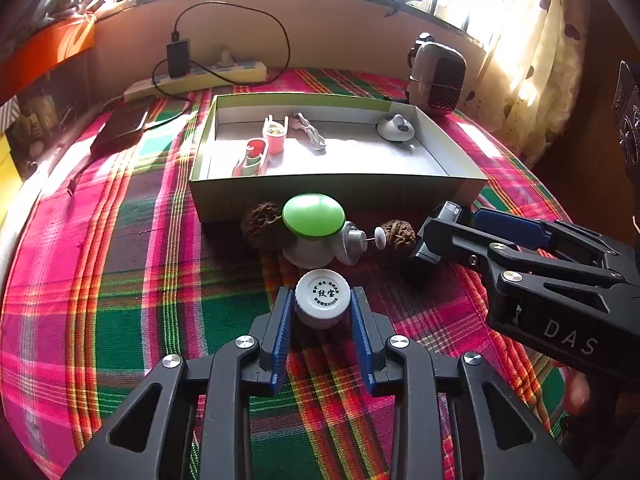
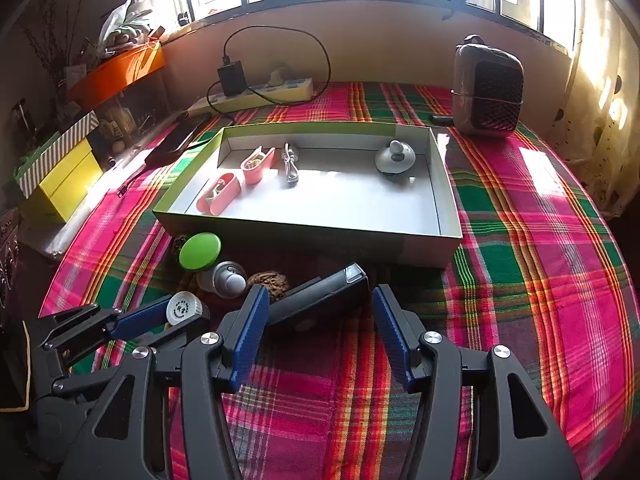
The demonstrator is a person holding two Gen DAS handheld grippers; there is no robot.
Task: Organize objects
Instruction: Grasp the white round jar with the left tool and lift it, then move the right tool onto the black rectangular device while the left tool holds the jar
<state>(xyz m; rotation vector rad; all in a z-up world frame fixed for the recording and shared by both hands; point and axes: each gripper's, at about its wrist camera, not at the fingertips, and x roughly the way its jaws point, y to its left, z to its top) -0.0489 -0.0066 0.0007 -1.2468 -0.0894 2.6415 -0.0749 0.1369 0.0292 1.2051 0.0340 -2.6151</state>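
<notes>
My left gripper (image 1: 322,300) is shut on a small white bottle (image 1: 322,297) with a printed cap, on the plaid cloth. My right gripper (image 2: 320,305) is open around a black rectangular device (image 2: 320,300) that lies between its fingers; the left wrist view shows it (image 1: 434,232) at the right. Ahead lie a green-capped white object (image 1: 313,216), a grey pin-tipped piece (image 1: 354,240) and two walnuts (image 1: 262,224) (image 1: 398,234). The open box (image 1: 336,192) holds two pink clips (image 1: 275,136), a white clip (image 1: 312,130) and a grey knob (image 1: 396,127).
A power strip (image 2: 256,94) with a charger and cable lies by the back wall. A small heater (image 2: 488,92) stands at the back right. A dark phone (image 2: 176,140) lies left of the box. Yellow and orange boxes (image 2: 68,180) sit at the far left.
</notes>
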